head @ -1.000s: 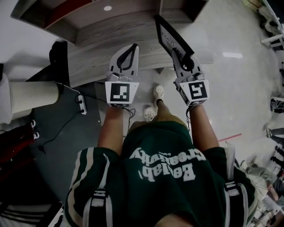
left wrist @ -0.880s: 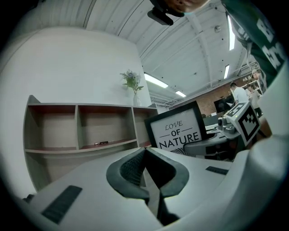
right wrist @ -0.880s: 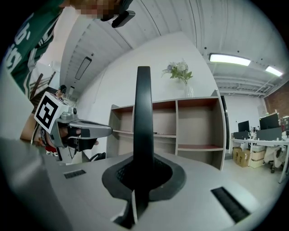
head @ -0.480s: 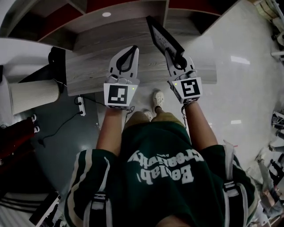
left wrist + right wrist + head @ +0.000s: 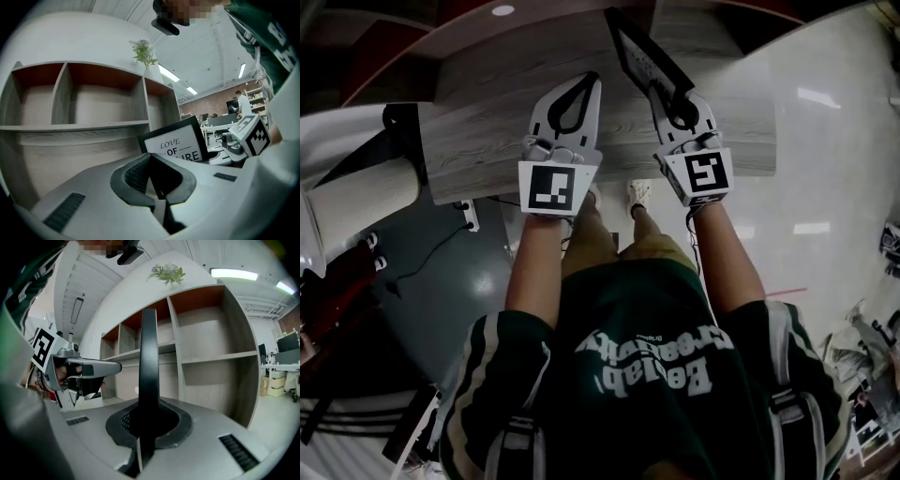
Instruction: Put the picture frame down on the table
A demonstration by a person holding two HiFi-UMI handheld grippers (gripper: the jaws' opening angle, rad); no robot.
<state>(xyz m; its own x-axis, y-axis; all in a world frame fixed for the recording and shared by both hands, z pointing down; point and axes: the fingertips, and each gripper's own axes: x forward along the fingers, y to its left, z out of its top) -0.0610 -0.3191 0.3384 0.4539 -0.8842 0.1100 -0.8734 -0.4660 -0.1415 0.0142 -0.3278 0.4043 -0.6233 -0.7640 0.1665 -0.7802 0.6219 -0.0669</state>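
Observation:
My right gripper [image 5: 664, 92] is shut on the lower edge of a black picture frame [image 5: 637, 56], which stands upright and slants away over the grey wooden table [image 5: 487, 155]. In the right gripper view the frame [image 5: 149, 357] is edge-on between the jaws. In the left gripper view the frame's white face [image 5: 180, 146] carries black lettering, and the right gripper [image 5: 243, 138] shows beside it. My left gripper [image 5: 589, 82] hovers over the table to the frame's left, its jaws together with nothing between them. I cannot tell whether the frame touches the table.
A wood shelf unit [image 5: 211, 333] with open compartments rises behind the table, with a small plant [image 5: 143, 51] on top. A white ribbed cylinder [image 5: 356, 202] stands left of the table. A power strip [image 5: 469, 214] and cable lie on the floor below.
Both grippers have moved forward and lower, out over the tabletop, and the frame went along in the right one. The table now lies under both grippers.

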